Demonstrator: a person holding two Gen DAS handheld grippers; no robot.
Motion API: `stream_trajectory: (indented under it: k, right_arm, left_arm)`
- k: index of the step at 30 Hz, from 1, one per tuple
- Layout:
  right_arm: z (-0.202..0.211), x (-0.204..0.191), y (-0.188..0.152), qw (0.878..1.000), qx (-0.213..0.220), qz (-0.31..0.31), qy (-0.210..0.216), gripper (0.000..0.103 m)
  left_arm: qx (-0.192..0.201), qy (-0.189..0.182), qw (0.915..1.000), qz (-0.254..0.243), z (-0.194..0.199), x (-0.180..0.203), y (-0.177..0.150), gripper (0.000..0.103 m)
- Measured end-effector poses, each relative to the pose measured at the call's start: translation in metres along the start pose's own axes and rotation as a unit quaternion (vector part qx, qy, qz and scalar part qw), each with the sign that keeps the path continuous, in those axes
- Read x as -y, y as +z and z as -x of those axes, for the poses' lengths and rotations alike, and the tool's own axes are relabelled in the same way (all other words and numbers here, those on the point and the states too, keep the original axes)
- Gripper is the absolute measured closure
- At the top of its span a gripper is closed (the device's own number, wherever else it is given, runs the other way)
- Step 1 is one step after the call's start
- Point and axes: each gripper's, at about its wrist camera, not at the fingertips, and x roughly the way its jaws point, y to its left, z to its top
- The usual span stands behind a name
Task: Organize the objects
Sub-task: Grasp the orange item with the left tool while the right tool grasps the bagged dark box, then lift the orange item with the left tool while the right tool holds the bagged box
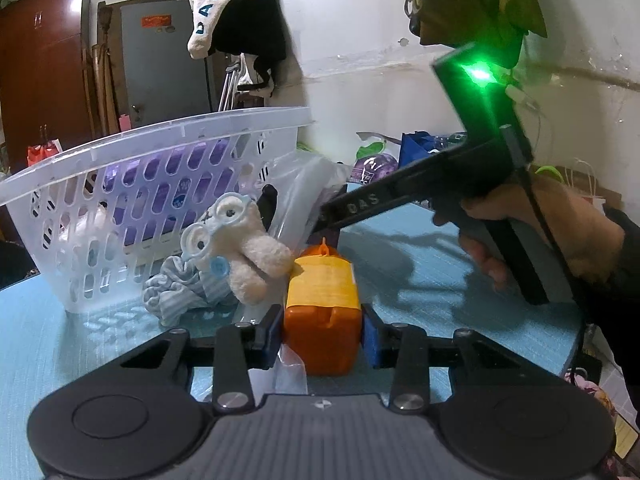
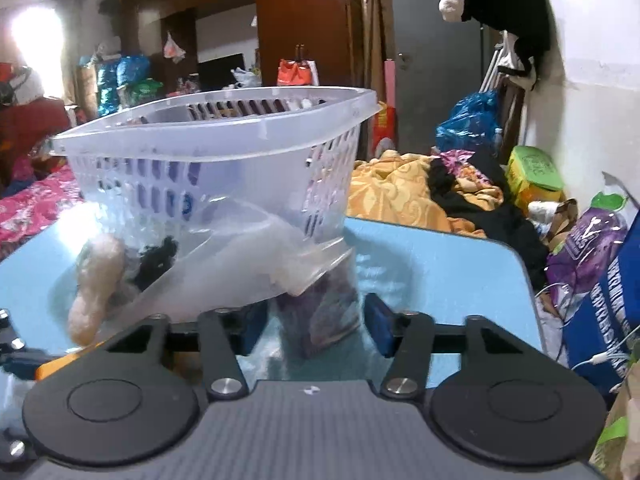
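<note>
On the blue bench (image 1: 420, 264) the left tool (image 1: 322, 334) has its two blue pads pressed against the sides of an orange container (image 1: 322, 320) with a yellow label, which lies on its side on the bench top. Just beyond it a white plush toy (image 1: 244, 248) with pale blue glasses rests on a striped blue cloth (image 1: 176, 292), both close against the white slotted basket (image 1: 132, 184) that stands on the bench. Something purple shows through the basket's slots.

The right tool (image 2: 316, 326), held in a hand (image 1: 536, 236) with a dark sleeve, has its jaws standing apart around a clear plastic bag (image 2: 248, 264) that leans against the basket. A dark purple packet (image 2: 324, 316) inside the bag sits between the pads, nearer the right one; whether either pad touches the plastic I cannot tell. Through the bag the plush toy looks blurred.
</note>
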Motion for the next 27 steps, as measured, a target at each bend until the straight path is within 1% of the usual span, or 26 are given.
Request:
stream_trajectory:
  k: [1,3,4,5,7,12,16,18,19,23,25,27]
  right_arm:
    - [-0.001,0.000,0.001,1.000,0.001,0.005,0.002,0.033]
    - [-0.003,0.001,0.003,1.000,-0.002,0.006,0.002,0.034]
    - [-0.004,0.002,0.002,1.000,-0.006,0.006,0.009,0.047]
    - [-0.003,0.003,0.001,1.000,-0.009,0.002,0.014,0.049]
    - [0.003,0.005,-0.002,1.000,-0.005,-0.001,0.010,0.049]
    - [0.029,0.010,-0.016,1.000,0.008,-0.008,-0.012,0.049]
    - [0.049,0.019,-0.031,1.000,0.013,-0.019,0.001,0.049]
    - [0.060,0.022,-0.036,1.000,0.017,-0.024,-0.001,0.049]
    - [0.069,0.025,-0.039,0.999,0.029,-0.031,0.003,0.049]
    - [0.097,0.017,-0.049,0.998,0.056,-0.032,0.011,0.049]
    - [0.102,0.011,-0.049,0.998,0.060,-0.023,0.012,0.049]
    - [0.105,0.007,-0.046,0.997,0.068,-0.021,0.017,0.049]
  left_arm:
    - [-0.001,-0.001,1.0000,-0.002,0.000,0.001,0.000,0.059]
    - [-0.004,-0.003,1.0000,-0.005,-0.001,0.002,0.000,0.058]
    - [-0.003,-0.003,1.0000,-0.005,-0.001,0.002,0.000,0.058]
    - [-0.003,-0.004,1.0000,-0.004,-0.001,0.002,0.000,0.058]
    - [0.000,-0.006,1.0000,-0.005,0.000,0.003,-0.001,0.059]
    - [0.023,-0.008,0.9993,-0.028,0.004,0.011,-0.006,0.060]
    - [0.037,-0.013,0.9981,-0.046,0.007,0.019,-0.011,0.060]
    - [0.044,-0.027,0.9978,-0.043,0.011,0.019,-0.012,0.060]
    - [0.045,-0.035,0.9975,-0.042,0.013,0.020,-0.013,0.060]
    - [0.067,-0.048,0.9955,-0.047,0.022,0.027,-0.016,0.060]
    - [0.077,-0.058,0.9944,-0.043,0.027,0.027,-0.015,0.060]
    - [0.089,-0.060,0.9934,-0.040,0.033,0.026,-0.013,0.060]
